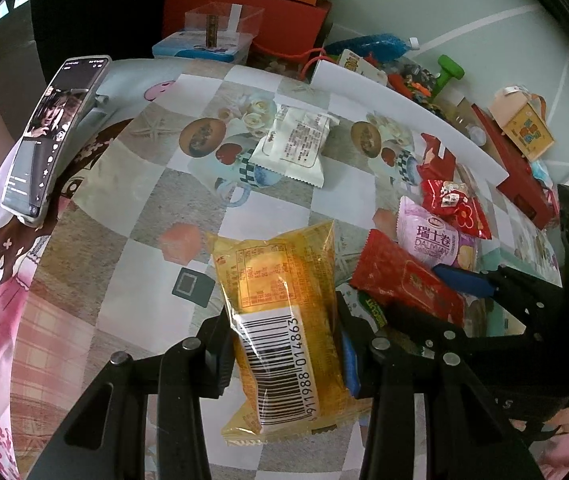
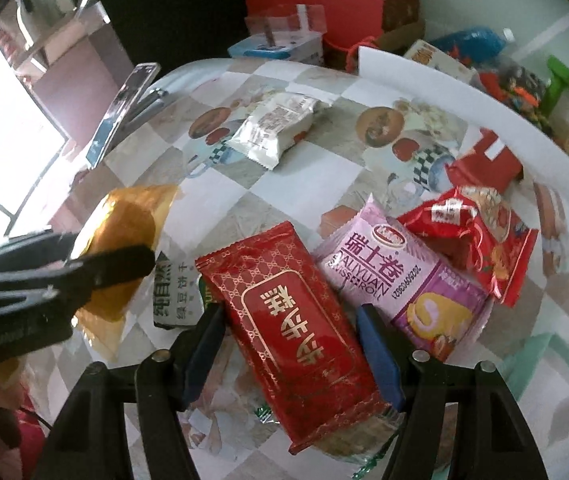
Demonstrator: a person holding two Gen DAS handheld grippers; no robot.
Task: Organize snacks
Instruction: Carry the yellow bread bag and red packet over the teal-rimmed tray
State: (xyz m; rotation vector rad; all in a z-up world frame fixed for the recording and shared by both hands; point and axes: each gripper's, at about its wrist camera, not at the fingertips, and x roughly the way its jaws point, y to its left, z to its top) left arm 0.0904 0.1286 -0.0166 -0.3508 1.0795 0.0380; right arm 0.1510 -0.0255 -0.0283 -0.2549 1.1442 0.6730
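Yellow crinkled plastic fills my left gripper (image 1: pixel 284 344): its jaws are clamped tight on a yellow cake packet with a barcode label (image 1: pixel 280 316), lifted clear of the checkered, picture-printed tablecloth (image 1: pixel 132 216). My right gripper (image 2: pixel 292 344) stands about half open, its blue pads either side of a long red foil snack packet with gold lettering (image 2: pixel 288 328); I cannot tell whether the pads press on it. That red packet lies across a white-and-green biscuit packet (image 2: pixel 176 296), which peeks out on the side toward my left gripper. Just beside it on the other side lies a pink Swiss-roll packet (image 2: pixel 400 276), and touching that is a crumpled red packet with a flower print (image 2: pixel 480 236). Farther back, alone on the cloth, rests a white pillow-shaped snack packet with small printed text (image 1: pixel 296 144). A smartphone on a stand (image 1: pixel 52 132) leans at the table's far left edge. A tall white paper strip (image 1: pixel 400 108) runs along the far right side like a low wall, with a blue bottle (image 1: pixel 368 46), a green dumbbell (image 1: pixel 450 70) and small toys behind it. A small red carton (image 2: pixel 488 160) sits near that strip; its contents are hidden. At the back, a clear plastic box (image 1: pixel 224 24) stands on a blue-and-white tin (image 1: pixel 200 48), in front of stacked red and orange boxes (image 1: pixel 284 12).
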